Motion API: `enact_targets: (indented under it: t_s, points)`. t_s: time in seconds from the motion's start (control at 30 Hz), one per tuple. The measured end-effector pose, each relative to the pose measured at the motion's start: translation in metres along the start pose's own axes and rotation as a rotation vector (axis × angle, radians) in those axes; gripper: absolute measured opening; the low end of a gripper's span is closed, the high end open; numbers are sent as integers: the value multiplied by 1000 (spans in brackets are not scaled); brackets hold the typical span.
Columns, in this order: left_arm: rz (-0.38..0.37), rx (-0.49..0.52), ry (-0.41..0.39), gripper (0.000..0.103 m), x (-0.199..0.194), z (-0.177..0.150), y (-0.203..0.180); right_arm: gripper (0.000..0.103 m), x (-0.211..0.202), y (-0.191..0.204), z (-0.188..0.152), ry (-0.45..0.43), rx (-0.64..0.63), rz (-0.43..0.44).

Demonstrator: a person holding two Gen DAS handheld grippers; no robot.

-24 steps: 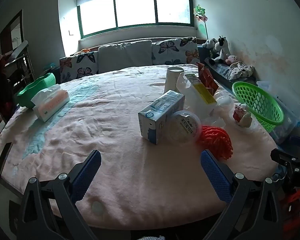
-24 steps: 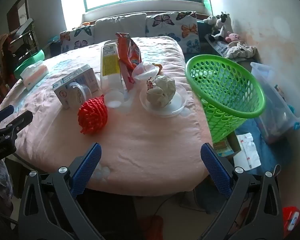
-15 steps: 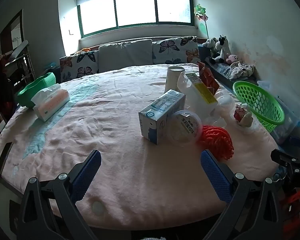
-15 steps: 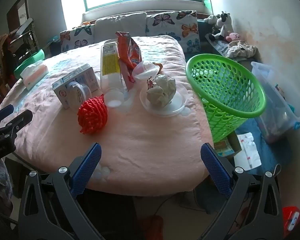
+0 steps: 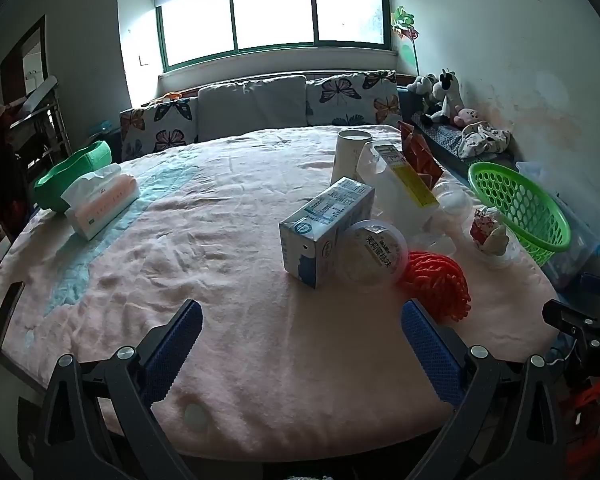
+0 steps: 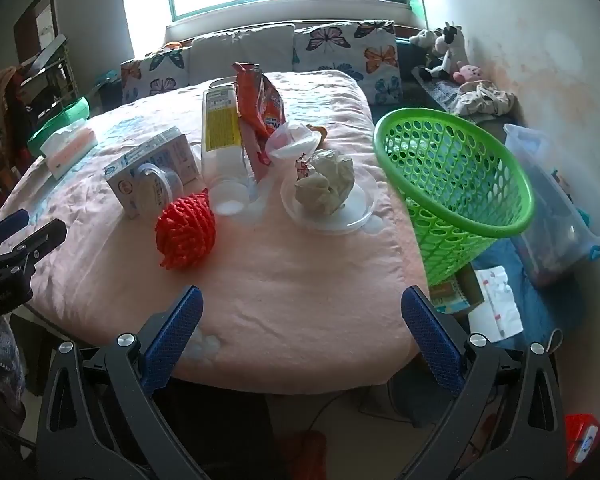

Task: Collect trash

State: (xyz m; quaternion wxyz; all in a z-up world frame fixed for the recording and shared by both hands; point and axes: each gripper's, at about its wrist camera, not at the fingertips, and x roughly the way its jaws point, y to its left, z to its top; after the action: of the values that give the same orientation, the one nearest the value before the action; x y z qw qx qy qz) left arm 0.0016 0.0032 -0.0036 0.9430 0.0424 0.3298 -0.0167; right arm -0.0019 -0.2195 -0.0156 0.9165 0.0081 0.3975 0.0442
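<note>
Trash lies on the pink table (image 5: 220,280): a milk carton (image 5: 326,230) on its side, a clear lidded cup (image 5: 374,256), a red foam net (image 5: 438,288), a clear bottle with a yellow label (image 5: 400,184), a paper cup (image 5: 350,154), an orange snack bag (image 6: 260,104) and a crumpled wrapper (image 6: 326,182) on a clear lid. A green mesh basket (image 6: 456,184) stands at the table's right edge. My left gripper (image 5: 302,346) is open and empty at the near edge. My right gripper (image 6: 302,332) is open and empty, also at the near edge.
A tissue pack (image 5: 100,204) and a green bowl (image 5: 66,178) sit at the table's far left. A clear storage bin (image 6: 560,208) and papers (image 6: 494,308) lie on the floor right of the basket. A sofa with butterfly cushions (image 5: 260,108) is behind.
Both grippers have drifted very slightly; the scene shifts a little in both views. Nothing on the table has moved.
</note>
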Motion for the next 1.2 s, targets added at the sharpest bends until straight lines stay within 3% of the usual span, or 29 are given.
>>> enact_targets:
  t_s: [1.2]
  points:
    - [13,-20,24,97,16,10,6,98,12,2,12,17,-3,17]
